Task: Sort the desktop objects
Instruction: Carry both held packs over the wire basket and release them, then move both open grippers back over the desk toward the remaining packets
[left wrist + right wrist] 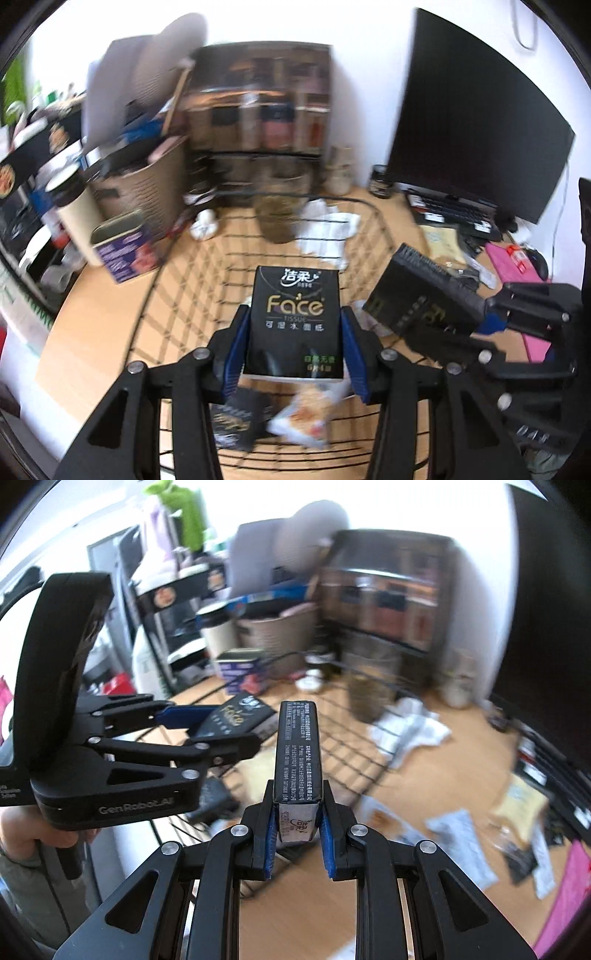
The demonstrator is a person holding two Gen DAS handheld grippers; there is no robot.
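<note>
Left wrist: wire basket (369, 210) ahead, monitor (476, 122) right, shelf (258, 99) behind.

Black left gripper (295, 341), blue-padded jaws, silver screws, white GenRobot.AI lettering

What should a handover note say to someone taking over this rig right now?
Left gripper: shut on a black Face tissue pack, held across its width.
Right gripper: shut on a second tissue pack, gripped by its narrow sides.
Both packs hang above the wire basket on the wooden desk.
Done: some packets already lie in the basket.
Left: set both packs down, then sort the loose packets by the keyboard.
</note>
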